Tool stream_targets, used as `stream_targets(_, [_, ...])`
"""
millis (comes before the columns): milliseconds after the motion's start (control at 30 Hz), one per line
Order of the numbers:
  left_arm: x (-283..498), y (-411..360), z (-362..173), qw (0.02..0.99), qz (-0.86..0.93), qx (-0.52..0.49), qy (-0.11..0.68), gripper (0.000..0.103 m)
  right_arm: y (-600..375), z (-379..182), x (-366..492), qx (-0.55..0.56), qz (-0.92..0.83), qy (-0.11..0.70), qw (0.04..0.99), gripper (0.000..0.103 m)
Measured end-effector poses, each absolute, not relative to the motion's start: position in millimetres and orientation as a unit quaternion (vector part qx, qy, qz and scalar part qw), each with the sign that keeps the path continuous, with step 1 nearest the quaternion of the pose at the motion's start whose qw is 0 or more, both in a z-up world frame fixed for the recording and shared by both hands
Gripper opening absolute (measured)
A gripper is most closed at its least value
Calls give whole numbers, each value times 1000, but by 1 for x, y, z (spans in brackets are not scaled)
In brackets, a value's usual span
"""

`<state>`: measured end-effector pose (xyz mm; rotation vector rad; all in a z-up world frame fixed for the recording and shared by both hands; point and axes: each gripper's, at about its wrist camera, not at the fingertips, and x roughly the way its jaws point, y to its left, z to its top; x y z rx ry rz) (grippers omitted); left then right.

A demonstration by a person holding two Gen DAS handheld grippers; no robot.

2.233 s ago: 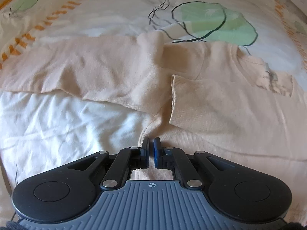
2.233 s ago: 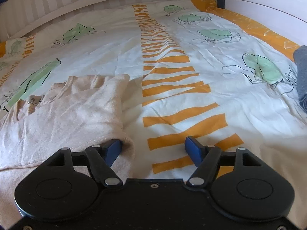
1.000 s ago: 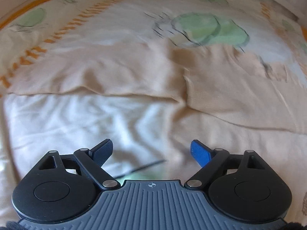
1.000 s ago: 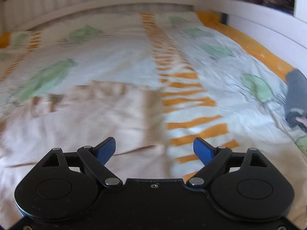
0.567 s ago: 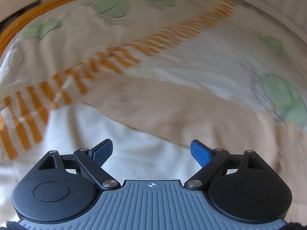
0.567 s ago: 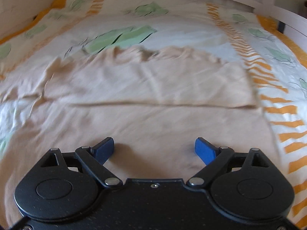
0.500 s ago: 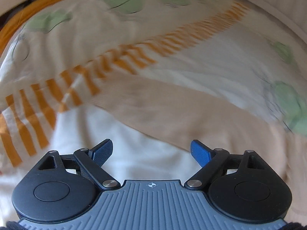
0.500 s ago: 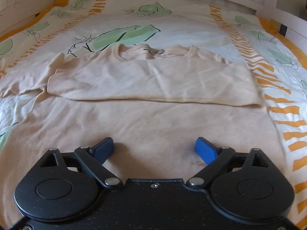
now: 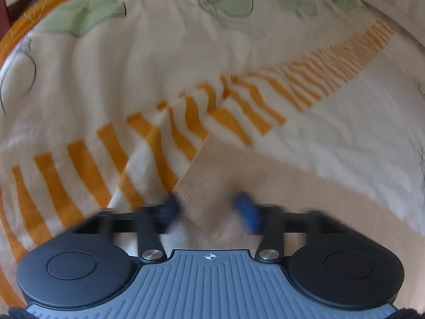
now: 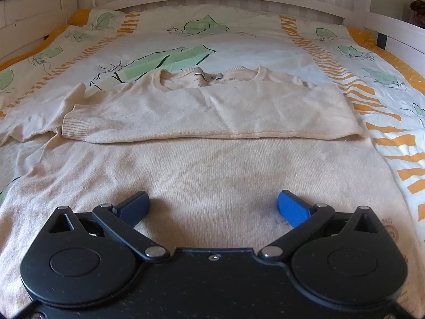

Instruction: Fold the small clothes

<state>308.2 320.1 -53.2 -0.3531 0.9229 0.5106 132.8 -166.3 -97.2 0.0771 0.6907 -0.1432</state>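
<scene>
Left gripper (image 9: pixel 208 208): blurred, jaws just been closing, ribbed sleeve cuff (image 9: pixel 204 183) between the fingers, contact not discernible. Right gripper (image 10: pixel 213 207): spread wide, just been opening, nothing between, hovering over the beige sweater (image 10: pixel 207 170). Only in the right view: other sleeve folded across the chest, neck label (image 10: pixel 209 76) at 12 o'clock, unreadable. Bedsheet (image 9: pixel 132 79) with orange stripes beyond.
</scene>
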Motion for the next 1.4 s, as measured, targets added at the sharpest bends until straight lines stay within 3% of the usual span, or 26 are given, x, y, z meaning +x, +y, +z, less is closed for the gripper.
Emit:
stream_targets(33, [310,321,-49,851,237,-174,436,10,-166,-97,133,38,-70,338,938,103])
stream_targets(67, [312,322,-46,851,231,-182,435,8,-166,-97,133,39,-70,338,938,103])
stream_targets(367, [300,255,49,898,157,-159,379,8,-171,-96,131,51,-62,337,938,103])
stream_targets(700, [276,58,160,951,-36,-94,294,8,-192,-84,124,46,-43,348,935,101])
stream_targets(833, [270,-29,156,947,-100,-71,298,8,-219,-73,115,73,-59,343,935,101])
stream_targets(967, [271,-106,120,932,-148,-40,330,9,-248,-65,105,108,-84,337,932,101])
stream_targets(1067, [268,-154,88,920,-166,18,354,19,-267,-62,100,130,-97,338,927,101])
stream_targets(1300, [229,-155,55,910,-190,79,359,25,-284,-56,102,137,-101,339,925,97])
stream_targets(1400, [221,-129,46,917,-168,89,351,32,-288,-51,111,133,-87,337,928,90])
